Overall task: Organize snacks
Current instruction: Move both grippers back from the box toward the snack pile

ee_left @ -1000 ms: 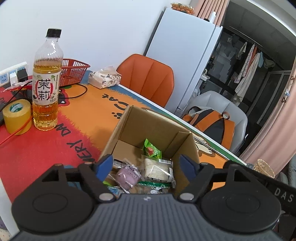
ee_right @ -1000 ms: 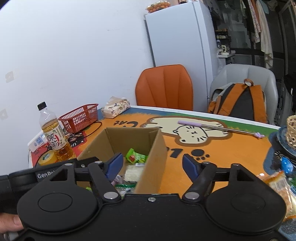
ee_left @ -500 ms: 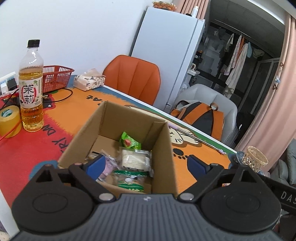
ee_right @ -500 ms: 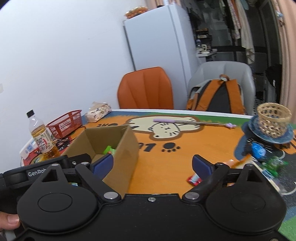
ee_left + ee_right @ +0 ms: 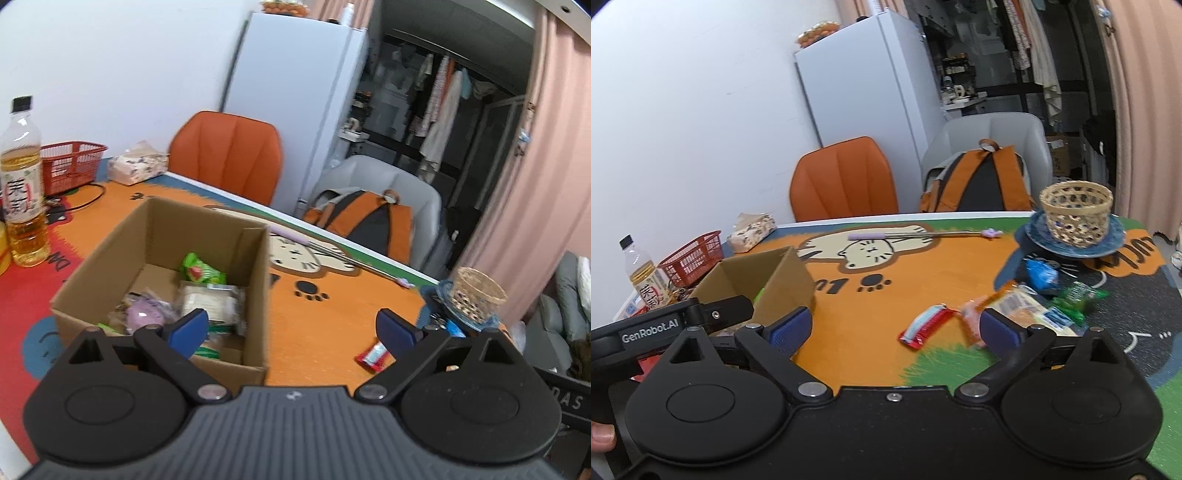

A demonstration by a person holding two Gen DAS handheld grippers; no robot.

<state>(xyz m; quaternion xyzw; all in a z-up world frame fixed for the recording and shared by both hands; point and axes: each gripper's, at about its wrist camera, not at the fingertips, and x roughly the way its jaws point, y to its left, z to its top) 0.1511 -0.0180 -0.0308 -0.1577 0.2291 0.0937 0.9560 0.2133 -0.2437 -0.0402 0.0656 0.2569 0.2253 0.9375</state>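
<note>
Risk: w/ both grippers, left gripper & right gripper, empty, jaws just opened wide, we may skid the red wrapper away.

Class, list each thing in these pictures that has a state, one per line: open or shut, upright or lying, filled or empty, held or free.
Left gripper: open, jaws just widened, holding nothing.
Right gripper: open, jaws just widened, holding nothing.
Box: open, upright, snacks inside.
Bottle: upright, capped, partly full.
Red wrapper: lying loose on the table.
Wicker basket: upright on a blue plate.
Red basket: upright; contents unclear.
</note>
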